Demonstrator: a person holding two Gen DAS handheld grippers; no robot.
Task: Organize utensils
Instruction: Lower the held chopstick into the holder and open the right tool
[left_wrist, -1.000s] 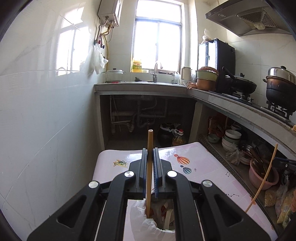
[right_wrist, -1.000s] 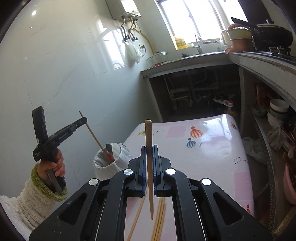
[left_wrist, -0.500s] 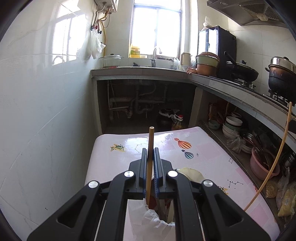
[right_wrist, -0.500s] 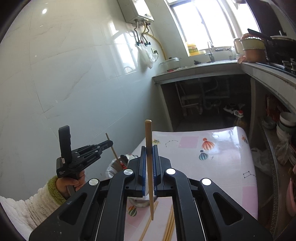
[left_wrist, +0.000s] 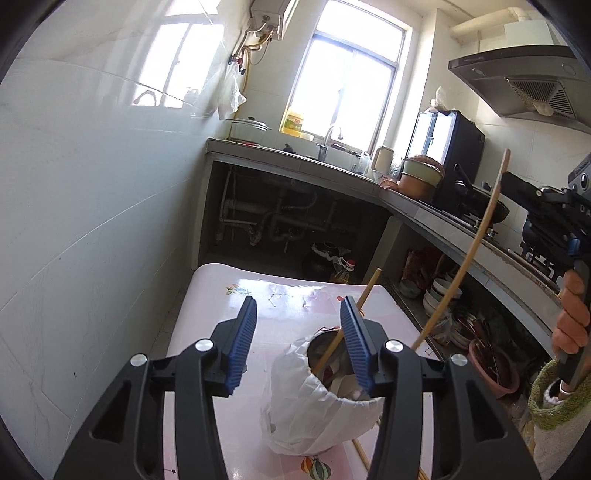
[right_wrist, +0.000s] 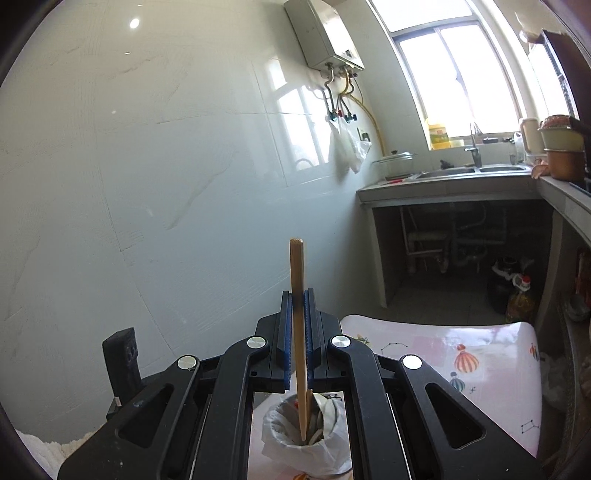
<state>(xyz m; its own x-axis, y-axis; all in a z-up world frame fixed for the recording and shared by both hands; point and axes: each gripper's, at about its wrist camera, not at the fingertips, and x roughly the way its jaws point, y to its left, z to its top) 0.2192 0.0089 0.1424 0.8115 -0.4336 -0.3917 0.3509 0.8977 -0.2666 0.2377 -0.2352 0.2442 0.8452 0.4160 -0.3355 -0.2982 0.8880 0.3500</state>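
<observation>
Spreading as I watch, the left gripper (left_wrist: 298, 334) has its blue pads (left_wrist: 244, 336) coming apart, and nothing is pressed between them now. A wooden chopstick (left_wrist: 349, 320) leans out of the bag-lined cup (left_wrist: 325, 402) just below and ahead of those jaws, crossing in front of the right-hand pad; I judge it already let go and resting inside the cup. The right gripper (right_wrist: 297, 334) is another matter: its jaws are tight together on a second chopstick (right_wrist: 298, 332), held upright, the blunt end standing above the pads and the thin tip pointing down toward the cup's mouth (right_wrist: 306, 424). From this side I cannot tell whether that tip is inside the rim or merely above it.

So the step in hand looks like dropping chopsticks into the cup one by one, the left having delivered and the right lining up. The next move would call for bringing the right one's tip down inside the rim before easing the jaws, and keeping the left clear of the stick that already leans there.

Beyond them, the cup stands on a pink patterned table (left_wrist: 280, 321), with another loose chopstick (left_wrist: 360, 456) lying by its base. A person's hand (left_wrist: 572, 317) in a green cuff holds the right handle.
</observation>
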